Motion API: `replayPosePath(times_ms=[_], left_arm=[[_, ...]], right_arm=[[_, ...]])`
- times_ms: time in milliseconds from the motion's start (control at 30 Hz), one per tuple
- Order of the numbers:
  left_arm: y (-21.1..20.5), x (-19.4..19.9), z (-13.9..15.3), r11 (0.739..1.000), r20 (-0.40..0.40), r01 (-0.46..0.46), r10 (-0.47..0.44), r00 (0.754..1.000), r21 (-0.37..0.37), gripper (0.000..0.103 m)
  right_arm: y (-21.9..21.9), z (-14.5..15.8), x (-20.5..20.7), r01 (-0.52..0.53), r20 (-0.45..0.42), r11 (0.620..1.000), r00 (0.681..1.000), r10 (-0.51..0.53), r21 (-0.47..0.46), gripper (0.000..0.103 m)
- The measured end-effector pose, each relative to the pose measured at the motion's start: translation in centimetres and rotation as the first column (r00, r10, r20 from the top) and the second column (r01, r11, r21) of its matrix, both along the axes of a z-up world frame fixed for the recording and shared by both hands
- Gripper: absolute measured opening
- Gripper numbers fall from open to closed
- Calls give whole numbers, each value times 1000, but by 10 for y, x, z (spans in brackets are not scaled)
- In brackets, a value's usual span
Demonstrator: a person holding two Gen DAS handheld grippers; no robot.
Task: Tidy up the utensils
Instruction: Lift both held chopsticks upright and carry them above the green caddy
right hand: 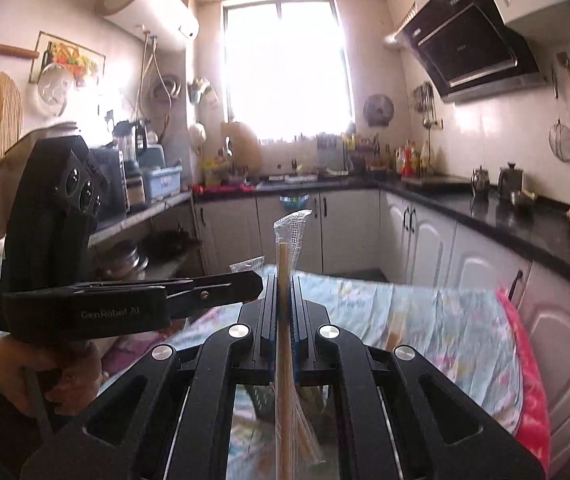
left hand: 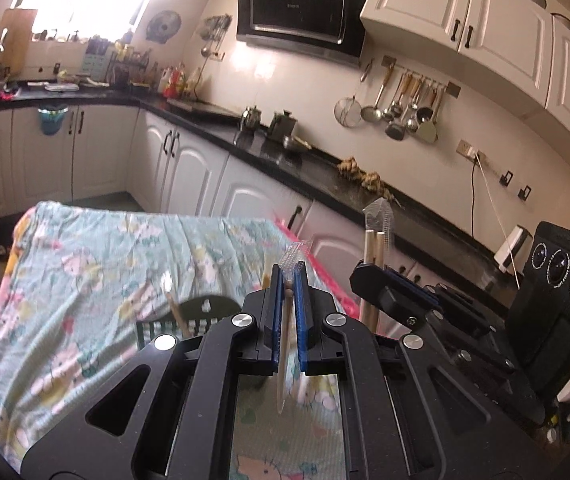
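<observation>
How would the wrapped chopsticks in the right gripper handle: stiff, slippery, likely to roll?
The wrapped chopsticks look like thin straight wood, so probably stiff and light. Their clear plastic sleeve may slip in the right gripper. Being round sticks, they'd likely roll if set down.

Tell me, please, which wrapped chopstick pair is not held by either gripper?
The pair standing in the dark holder on the table: that chopstick pair is free, unlike those clamped in the left gripper and right gripper.
</observation>
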State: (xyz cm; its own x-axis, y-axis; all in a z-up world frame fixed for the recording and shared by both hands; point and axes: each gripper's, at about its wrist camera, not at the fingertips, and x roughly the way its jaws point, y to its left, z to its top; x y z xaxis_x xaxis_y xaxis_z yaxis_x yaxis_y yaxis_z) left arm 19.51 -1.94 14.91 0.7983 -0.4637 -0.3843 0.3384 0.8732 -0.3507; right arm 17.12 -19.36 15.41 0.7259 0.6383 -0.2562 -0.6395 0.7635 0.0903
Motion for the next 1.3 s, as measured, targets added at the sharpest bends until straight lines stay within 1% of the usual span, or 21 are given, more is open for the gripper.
replayPosePath(times_ms=[133, 267, 400, 500, 600, 800, 1000, 1167, 1300], left_arm=[[3, 4, 14, 1000, 39, -21, 20, 999, 4, 3], [5, 9, 22, 999, 66, -42, 41, 997, 6, 3], [11, 17, 21, 997, 78, -78, 77, 994, 10, 3], [18, 23, 17, 995, 68, -98, 98, 993, -2, 3], [24, 28, 12, 992, 68, -127, 127, 990, 3, 3], [33, 37, 0, 987, 51, -163, 162, 986, 14, 3], [33, 41, -12, 981, 51, -190, 188, 981, 34, 3], [32, 43, -20, 980, 49, -197, 195, 979, 38, 3], [28, 42, -27, 978, 59, -202, 200, 978, 47, 3]], right_arm=[[2, 14, 6, -3, 57, 1000, 998, 1, 27, 6], [1, 23, 15, -5, 103, 998, 995, -1, 60, 6], [1, 25, 26, -1, 137, 996, 991, -12, 90, 6], [1, 25, 34, 12, 156, 994, 987, -29, 110, 6], [1, 24, 40, 23, 170, 992, 984, -43, 121, 6], [7, 17, 52, 68, 221, 989, 971, -96, 134, 6], [18, 4, 65, 119, 250, 986, 957, -146, 121, 6], [25, -14, 75, 201, 265, 972, 937, -226, 119, 6], [27, -27, 77, 234, 278, 964, 924, -262, 128, 6]])
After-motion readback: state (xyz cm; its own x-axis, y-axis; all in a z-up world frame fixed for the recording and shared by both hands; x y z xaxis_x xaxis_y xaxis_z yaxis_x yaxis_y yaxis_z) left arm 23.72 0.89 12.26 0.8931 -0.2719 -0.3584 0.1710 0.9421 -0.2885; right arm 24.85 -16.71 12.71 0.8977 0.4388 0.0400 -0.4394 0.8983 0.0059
